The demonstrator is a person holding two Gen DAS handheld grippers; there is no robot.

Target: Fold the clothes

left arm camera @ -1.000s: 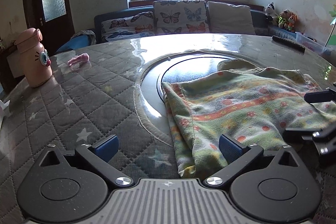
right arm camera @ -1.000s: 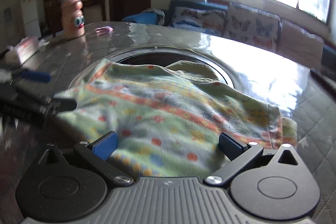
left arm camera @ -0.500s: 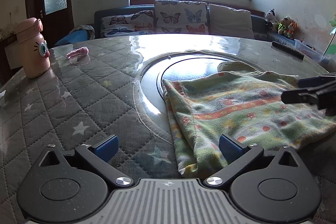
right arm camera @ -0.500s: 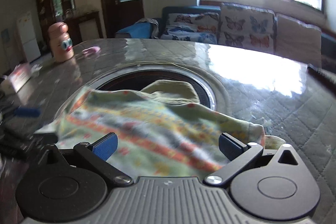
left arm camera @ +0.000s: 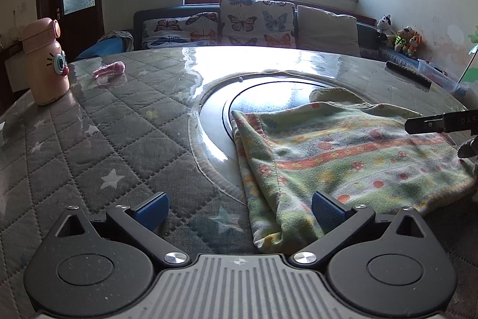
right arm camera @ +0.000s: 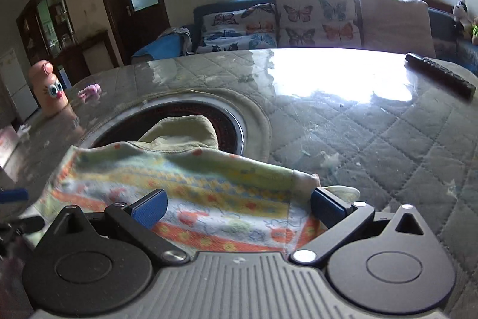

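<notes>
A folded green garment (left arm camera: 343,157) with orange and yellow stripes lies on the round table, partly over the dark glass centre disc (left arm camera: 269,97). My left gripper (left arm camera: 239,210) is open and empty, low over the table at the garment's near left corner. My right gripper (right arm camera: 237,207) is open, above the garment's (right arm camera: 194,187) right end with the cloth below its jaws. One right finger shows in the left wrist view (left arm camera: 439,123) above the garment's right side.
A pink cartoon bottle (left arm camera: 46,62) and a small pink toy (left arm camera: 109,71) stand at the far left of the quilted table cover (left arm camera: 89,139). A black remote (right arm camera: 439,73) lies at the far right. A sofa with butterfly cushions (left arm camera: 248,26) is beyond the table.
My right gripper has lifted and pulled back to the right over the garment; its view has swung toward the sofa. My left gripper has risen slightly and stays open.
</notes>
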